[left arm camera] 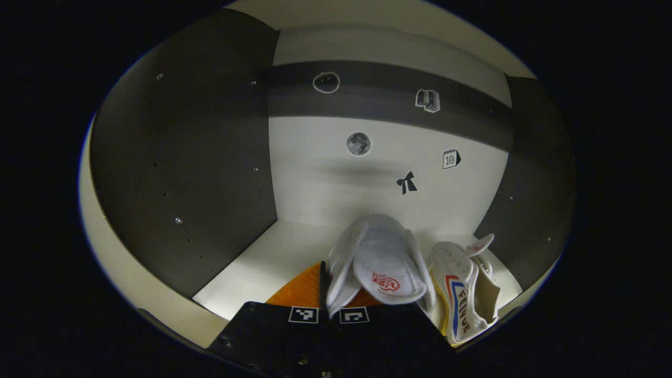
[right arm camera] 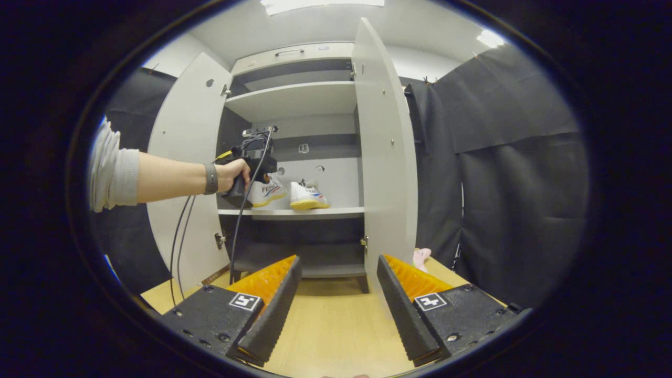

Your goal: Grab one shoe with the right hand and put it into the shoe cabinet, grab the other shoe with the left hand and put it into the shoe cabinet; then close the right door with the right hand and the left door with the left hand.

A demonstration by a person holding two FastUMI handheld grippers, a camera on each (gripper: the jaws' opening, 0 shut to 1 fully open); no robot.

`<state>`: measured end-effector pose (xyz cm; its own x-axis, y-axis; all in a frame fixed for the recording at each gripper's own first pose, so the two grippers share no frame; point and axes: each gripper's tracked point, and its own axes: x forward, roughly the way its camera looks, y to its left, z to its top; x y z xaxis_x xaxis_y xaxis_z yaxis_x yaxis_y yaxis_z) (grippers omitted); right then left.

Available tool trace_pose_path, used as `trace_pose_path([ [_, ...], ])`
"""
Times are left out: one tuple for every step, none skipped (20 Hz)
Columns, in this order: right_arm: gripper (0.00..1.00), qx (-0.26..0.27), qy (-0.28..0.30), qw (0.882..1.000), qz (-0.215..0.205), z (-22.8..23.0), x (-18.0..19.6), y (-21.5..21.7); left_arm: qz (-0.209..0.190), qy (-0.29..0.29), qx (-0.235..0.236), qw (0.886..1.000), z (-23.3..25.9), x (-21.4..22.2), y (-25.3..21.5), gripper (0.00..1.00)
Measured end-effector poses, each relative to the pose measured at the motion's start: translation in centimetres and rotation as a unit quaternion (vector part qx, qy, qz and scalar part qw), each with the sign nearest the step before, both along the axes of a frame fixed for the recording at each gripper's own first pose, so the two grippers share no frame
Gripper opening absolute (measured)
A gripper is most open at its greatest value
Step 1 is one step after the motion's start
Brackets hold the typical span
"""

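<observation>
In the left gripper view, my left gripper (left arm camera: 328, 296) is inside the shoe cabinet, shut on the collar of a white shoe (left arm camera: 386, 265) that sits on the pale shelf (left arm camera: 262, 262). A second white shoe (left arm camera: 462, 294) with red and blue stripes lies just right of it, touching or nearly so. The right gripper view, from farther back, has a hand holding the left gripper (right arm camera: 251, 173) at the left shoe (right arm camera: 268, 193), with the other shoe (right arm camera: 308, 197) beside it. My right gripper (right arm camera: 338, 294) is open and holds nothing, low in front of the cabinet.
Both cabinet doors stand open: the left door (right arm camera: 184, 184) behind the person's forearm, the right door (right arm camera: 386, 157) edge-on ahead of my right gripper. Stickers dot the cabinet's back wall (left arm camera: 367, 173). A pink item (right arm camera: 421, 257) lies on the wooden floor (right arm camera: 336, 325) past the right door.
</observation>
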<state>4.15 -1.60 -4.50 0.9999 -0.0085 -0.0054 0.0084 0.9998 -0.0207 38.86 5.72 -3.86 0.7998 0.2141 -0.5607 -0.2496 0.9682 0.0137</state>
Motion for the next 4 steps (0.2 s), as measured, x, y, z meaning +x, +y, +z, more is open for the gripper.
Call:
trace_pose_path([
  [0.92,0.0,-0.001,1.0,-0.003,-0.06,-0.09,-0.22,0.005,0.007,0.008,1.0,-0.3,0.25,0.36,0.0],
  [0.92,0.001,0.0,1.0,-0.006,-0.16,-0.07,-0.42,0.004,0.014,0.013,1.0,-0.53,0.69,0.47,0.0],
  [0.92,0.004,0.003,1.0,-0.008,-0.41,0.15,-0.59,0.0,0.025,0.014,1.0,-0.8,0.88,0.27,0.0],
  [0.92,0.007,0.007,1.0,-0.009,-0.63,0.37,-0.65,-0.003,0.04,0.012,0.999,-1.24,1.06,0.09,0.0],
])
